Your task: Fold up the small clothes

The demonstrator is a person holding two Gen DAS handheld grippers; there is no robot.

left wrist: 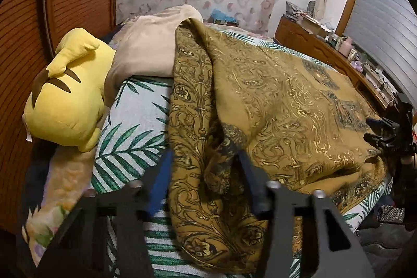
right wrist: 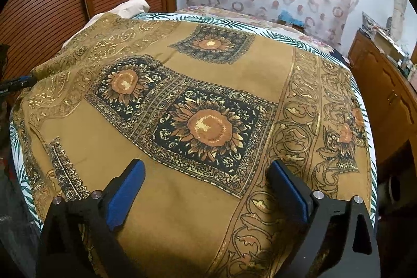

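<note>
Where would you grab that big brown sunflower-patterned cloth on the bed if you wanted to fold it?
Probably at an edge, not the flat middle. The brown cloth lies spread smooth under the open right gripper, offering nothing to pinch there. On its left side it bunches into a raised fold, where the left gripper sits around it. Coming in low from the near side suits that ridge.

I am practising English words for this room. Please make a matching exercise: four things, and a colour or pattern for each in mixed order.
Things:
1. plush toy
2. bed sheet
3. large cloth
4. gripper pads

Colours or patterns:
a. blue
b. sunflower squares on brown
c. yellow
d. green leaves on white

Pairs: 1-c, 2-d, 3-b, 4-a
</note>
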